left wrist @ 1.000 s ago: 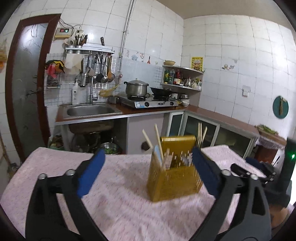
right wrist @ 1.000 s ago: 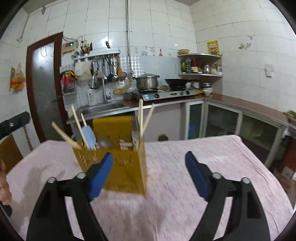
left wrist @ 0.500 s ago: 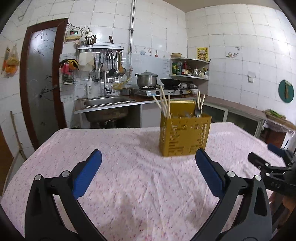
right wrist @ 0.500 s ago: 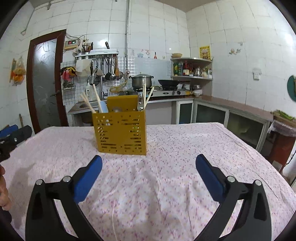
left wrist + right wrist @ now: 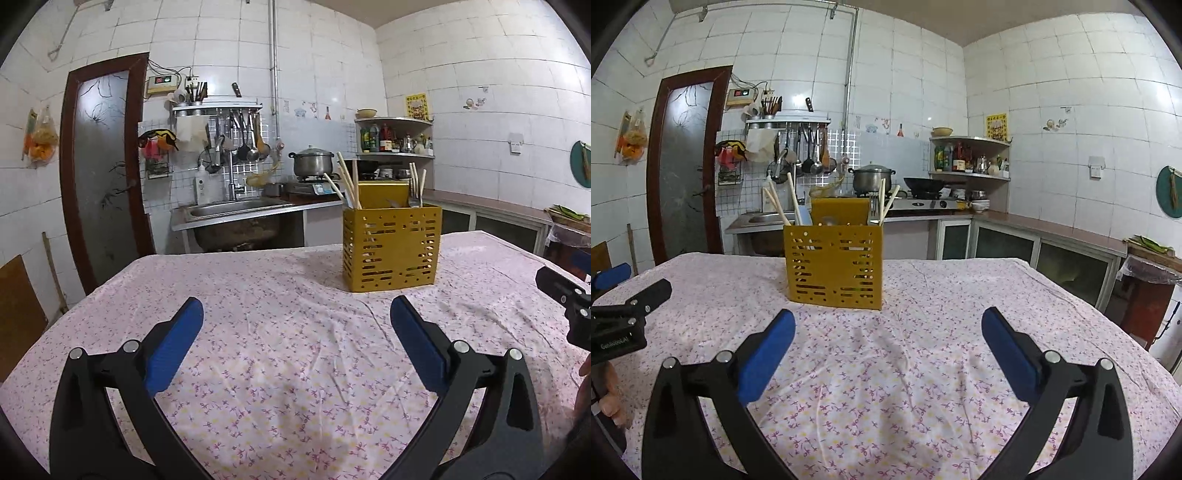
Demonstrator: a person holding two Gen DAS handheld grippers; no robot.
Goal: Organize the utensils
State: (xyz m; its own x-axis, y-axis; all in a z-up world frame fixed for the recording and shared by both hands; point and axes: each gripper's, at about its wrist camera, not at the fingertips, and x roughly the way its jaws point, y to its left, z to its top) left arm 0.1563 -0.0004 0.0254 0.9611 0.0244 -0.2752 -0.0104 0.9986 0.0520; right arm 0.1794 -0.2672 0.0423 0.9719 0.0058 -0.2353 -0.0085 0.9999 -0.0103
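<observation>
— Where are your two claws?

— Your left claw (image 5: 295, 325) hovers low over the bench (image 5: 258, 295), pointing forward and slightly down, its blue pads (image 5: 173, 347) spread wide with only the flowered cloth between them. Your right claw (image 5: 886, 328) sits in the same pose, level, tipped a little downward. Its jaws have just been opening, and they stand far apart with nothing between them.

— And the utensil holder?

— The yellow slotted utensil holder (image 5: 392, 248) stands upright on the bench, ahead of both claws and touched by neither. From your left claw it sits at about one o'clock; from your right claw, at about eleven o'clock. So it lies between the two lines they point along, well beyond the pad tips.

— What is in it?

— Wooden chopsticks (image 5: 347, 181) lean out at its left end, and a fork (image 5: 414, 195) with more sticks at the right end. A pale blue handle (image 5: 804, 214) shows in the right-wrist view, beside the left-hand chopsticks.

— Can each claw see the other?

— Yes. Your right claw's black finger pokes in at three o'clock in the left view; your left claw shows at nine o'clock in the right view, with part of your hand (image 5: 613, 391) below it.
</observation>
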